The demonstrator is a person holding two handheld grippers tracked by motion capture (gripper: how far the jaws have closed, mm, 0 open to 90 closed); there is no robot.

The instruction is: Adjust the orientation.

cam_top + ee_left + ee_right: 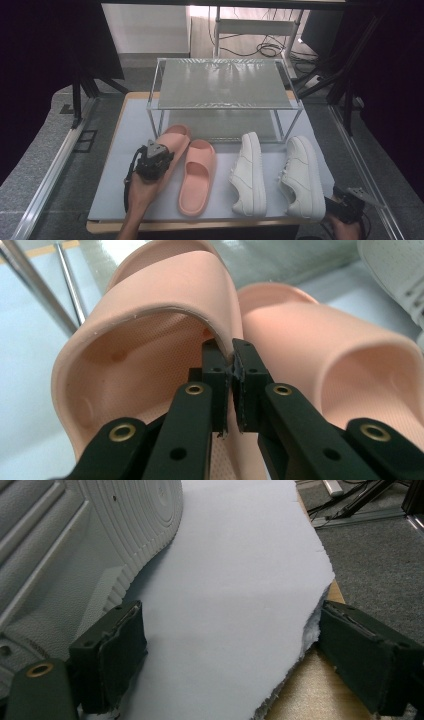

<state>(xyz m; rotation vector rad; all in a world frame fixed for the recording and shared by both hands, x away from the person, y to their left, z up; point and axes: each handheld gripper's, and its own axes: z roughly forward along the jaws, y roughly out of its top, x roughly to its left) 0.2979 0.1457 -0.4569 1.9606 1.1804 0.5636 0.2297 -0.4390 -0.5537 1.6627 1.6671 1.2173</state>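
The left gripper [159,154] is clamped on the left slide [172,145], its jaws pinching the right edge of the strap, as the left gripper view shows close up [232,371]. That slide [150,340] is tilted, its toe pointing far and reaching under the rack [225,82], which stands at the far side of the surface [120,170]. The right slide [196,175] lies flat just beside it on the right, the two touching along their inner edges; it shows in the left gripper view too [340,355].

To the right lie two white sneakers. The left sneaker [249,172] is tipped on its side, and the right sneaker [302,175] lies near it, toe toward the rack.

The right gripper [334,206] hovers at the near right corner of the surface, just beside the right sneaker's heel. Its jaws stand wide apart and hold nothing; in the right gripper view [230,665] they straddle the pad's edge, with the sneaker's sole [75,540] at the left.
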